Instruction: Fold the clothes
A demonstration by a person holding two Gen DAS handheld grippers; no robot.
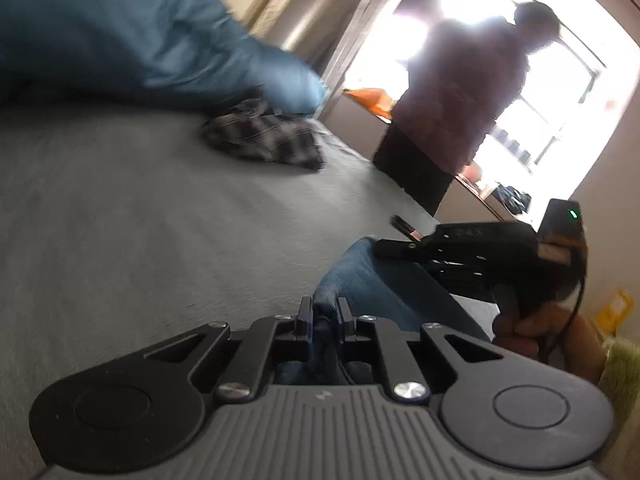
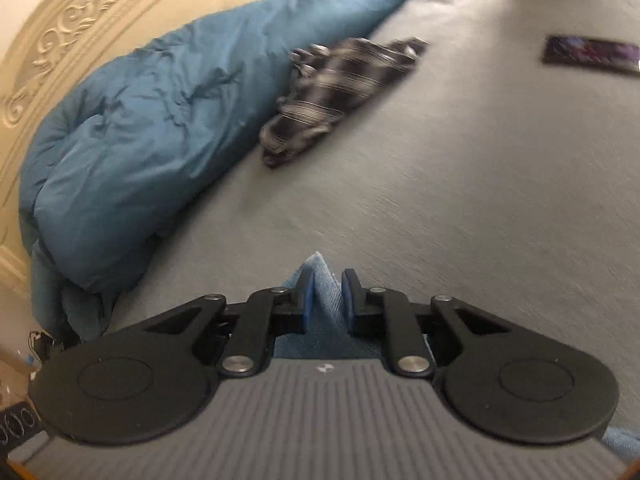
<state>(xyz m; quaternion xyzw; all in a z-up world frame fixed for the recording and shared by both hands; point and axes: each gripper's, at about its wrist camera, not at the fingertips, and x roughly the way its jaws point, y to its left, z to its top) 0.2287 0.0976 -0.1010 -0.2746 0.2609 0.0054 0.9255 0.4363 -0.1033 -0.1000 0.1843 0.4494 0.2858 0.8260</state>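
Note:
A blue garment [image 1: 376, 280] hangs between my two grippers over a grey bed sheet [image 1: 140, 220]. My left gripper [image 1: 325, 312] is shut on a bunched edge of it. In the right wrist view my right gripper [image 2: 328, 292] is shut on a peak of the same blue garment [image 2: 320, 280]. From the left wrist view, the right gripper [image 1: 400, 246] sits just to the right, held by a hand [image 1: 540, 328], with the blue cloth under it. A crumpled black-and-white plaid garment [image 2: 340, 96] lies further up the bed, also seen as the plaid garment [image 1: 264, 136].
A bulky blue duvet [image 2: 140, 140] lies along the carved headboard [image 2: 72, 20]. A dark flat phone-like object [image 2: 592, 54] rests on the sheet [image 2: 480, 200]. A person [image 1: 460, 92] stands by the bed's far edge before a bright window. A low table [image 1: 492, 196] holds items.

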